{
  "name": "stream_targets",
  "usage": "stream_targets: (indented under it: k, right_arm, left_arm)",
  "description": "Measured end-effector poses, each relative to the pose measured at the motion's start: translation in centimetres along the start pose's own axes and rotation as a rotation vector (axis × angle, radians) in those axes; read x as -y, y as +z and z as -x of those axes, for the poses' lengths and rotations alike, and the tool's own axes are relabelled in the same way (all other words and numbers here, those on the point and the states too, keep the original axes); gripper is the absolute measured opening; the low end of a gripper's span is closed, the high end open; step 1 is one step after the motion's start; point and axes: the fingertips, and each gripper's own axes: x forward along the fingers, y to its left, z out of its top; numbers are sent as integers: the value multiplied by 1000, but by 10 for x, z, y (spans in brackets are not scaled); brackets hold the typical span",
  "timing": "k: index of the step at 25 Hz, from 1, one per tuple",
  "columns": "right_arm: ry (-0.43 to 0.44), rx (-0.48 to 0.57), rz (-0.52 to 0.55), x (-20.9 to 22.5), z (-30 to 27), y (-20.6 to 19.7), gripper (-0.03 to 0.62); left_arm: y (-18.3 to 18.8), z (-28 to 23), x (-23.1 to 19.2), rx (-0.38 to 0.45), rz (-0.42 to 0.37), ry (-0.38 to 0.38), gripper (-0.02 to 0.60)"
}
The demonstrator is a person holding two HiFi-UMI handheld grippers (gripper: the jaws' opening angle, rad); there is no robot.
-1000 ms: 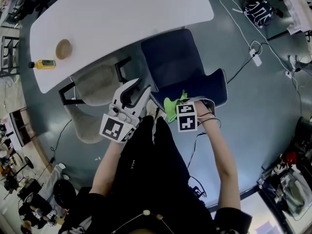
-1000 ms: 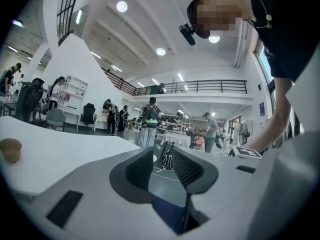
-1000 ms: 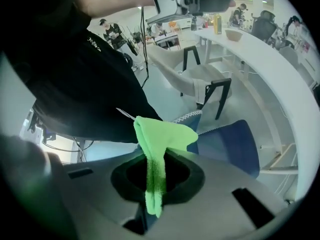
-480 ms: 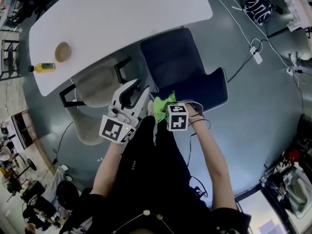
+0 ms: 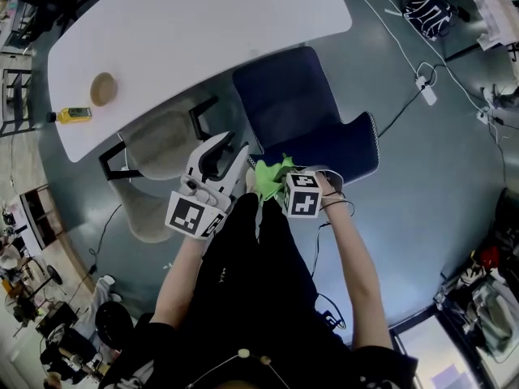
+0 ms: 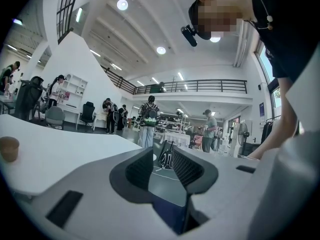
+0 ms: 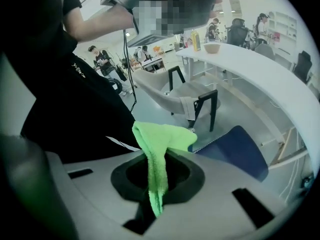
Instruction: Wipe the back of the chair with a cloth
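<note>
A dark blue chair (image 5: 296, 108) stands at the white table, its back (image 5: 349, 148) toward me. My right gripper (image 5: 281, 181) is shut on a bright green cloth (image 5: 271, 172), which rests against the left end of the chair back's top edge. In the right gripper view the cloth (image 7: 161, 140) is pinched between the jaws of the right gripper (image 7: 159, 178), and the blue chair (image 7: 235, 151) lies just beyond. My left gripper (image 5: 233, 147) hovers left of the chair. In its own view the left gripper (image 6: 162, 168) is open and holds nothing, with a strip of the blue chair (image 6: 167, 211) below.
A white table (image 5: 203, 31) bears a wooden bowl (image 5: 103, 87) and a yellow bottle (image 5: 75, 113). A beige chair (image 5: 158, 140) stands left of the blue one. A power strip with cables (image 5: 426, 96) and a backpack (image 5: 428, 19) lie on the floor at right.
My right gripper and the green cloth have shifted a little to the left along the chair back's top edge. The left gripper has stayed where it was.
</note>
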Motion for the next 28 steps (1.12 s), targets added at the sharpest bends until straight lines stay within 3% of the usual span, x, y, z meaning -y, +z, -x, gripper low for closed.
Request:
stream_targets:
  k: [7, 12, 17, 21, 24, 28]
  right_arm:
    - [-90, 88, -126, 36, 48, -25, 18]
    - [-266, 127, -187, 76, 98, -55, 20]
    - [-465, 12, -211, 120, 145, -114, 20]
    - [-564, -160, -214, 153, 167, -168, 20]
    - [-568, -275, -238, 166, 170, -206, 20]
    - [-508, -385, -230, 170, 145, -236, 20]
  left_arm:
    - [-1, 0, 0, -8, -6, 6, 120]
    - [-1, 5, -3, -12, -13, 20, 120]
    - [-5, 13, -7, -25, -8, 41, 120]
    - [-8, 21, -12, -37, -5, 68, 120]
    - [-8, 24, -14, -39, -4, 87, 120]
    - [-11, 31, -20, -43, 6, 120, 120]
